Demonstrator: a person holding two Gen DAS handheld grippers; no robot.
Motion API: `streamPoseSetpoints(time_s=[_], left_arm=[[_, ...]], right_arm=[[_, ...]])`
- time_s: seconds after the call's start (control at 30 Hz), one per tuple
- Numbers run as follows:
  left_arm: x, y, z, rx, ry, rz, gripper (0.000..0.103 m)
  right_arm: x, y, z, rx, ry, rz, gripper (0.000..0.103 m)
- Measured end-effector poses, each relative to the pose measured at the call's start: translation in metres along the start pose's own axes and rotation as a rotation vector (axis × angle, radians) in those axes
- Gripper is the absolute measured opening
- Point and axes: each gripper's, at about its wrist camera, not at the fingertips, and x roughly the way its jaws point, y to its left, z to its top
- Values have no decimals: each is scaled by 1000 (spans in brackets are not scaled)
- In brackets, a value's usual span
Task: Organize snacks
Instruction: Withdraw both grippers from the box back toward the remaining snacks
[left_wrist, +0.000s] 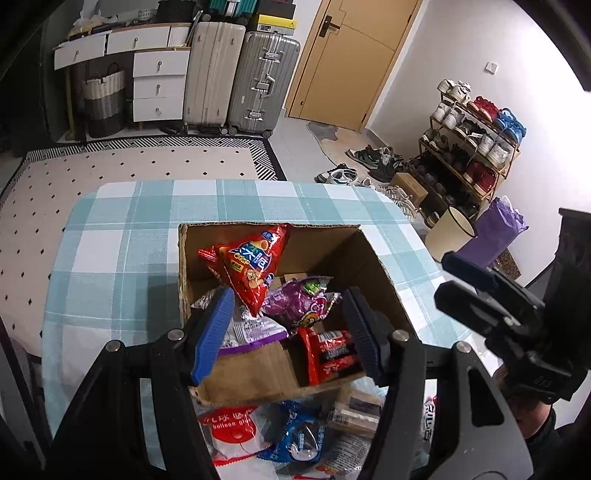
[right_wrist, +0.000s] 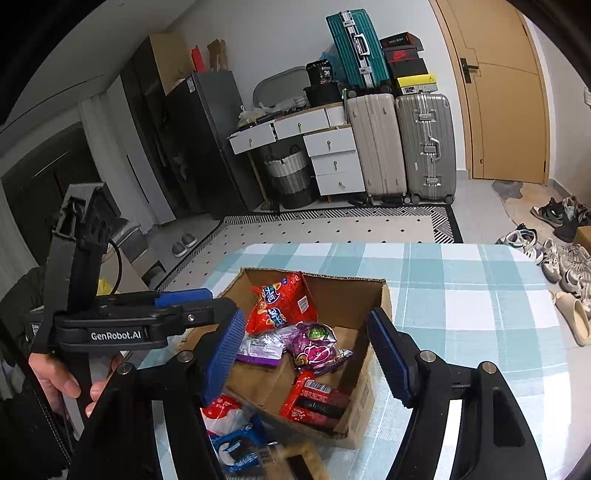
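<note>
An open cardboard box (left_wrist: 373, 258) stands on the blue-checked tablecloth (left_wrist: 122, 236). Inside it lie a red triangular snack bag (left_wrist: 251, 266), a purple bag (left_wrist: 299, 302), a white-and-purple packet (left_wrist: 251, 328) and a red-and-black packet (left_wrist: 328, 354). My left gripper (left_wrist: 288, 295) hovers open over the box's near side, with nothing pressed between its blue pads. In the right wrist view the same box (right_wrist: 347, 291) sits ahead, and my right gripper (right_wrist: 306, 317) is open above it, holding nothing. Loose on the cloth in front of the box are a red-and-white pack (left_wrist: 229, 432), a blue cookie pack (left_wrist: 295, 435) and a beige bar (left_wrist: 354, 413).
A person's hand (right_wrist: 70, 384) grips the left tool's handle. On the floor to the right are a shoe rack (left_wrist: 476, 147), a cream bin (left_wrist: 450, 232) and loose shoes (right_wrist: 565, 266). Suitcases (left_wrist: 236, 81) and a white drawer unit (left_wrist: 159, 85) line the far wall.
</note>
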Motion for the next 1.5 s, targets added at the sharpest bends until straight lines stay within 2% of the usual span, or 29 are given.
streamPoseSetpoints(time_s=[0.3, 0.4, 0.57, 0.73, 0.9, 1.03, 1.17, 1.5], left_arm=[[-39, -22, -17, 48, -49, 37, 64], [-55, -29, -24, 63, -69, 48, 70], [-82, -45, -40, 85, -99, 64, 82], [-101, -55, -57, 88, -121, 80, 84], [-114, -62, -76, 91, -121, 91, 88], [-124, -69, -96, 100, -118, 81, 89], [-133, -75, -115, 94, -132, 77, 101], [-146, -91, -152, 120, -185, 92, 102]], right_arm=[[-37, 16, -2, -18, -40, -5, 71], [-53, 21, -6, -23, -56, -10, 81], [-82, 31, -17, -51, -85, -22, 86], [-108, 39, -28, -46, -107, -20, 88], [-138, 50, -43, -55, -131, -29, 90], [-160, 55, -58, -52, -147, -36, 98], [-178, 58, -73, -42, -155, -34, 98], [-210, 56, -115, -16, -174, -64, 100]])
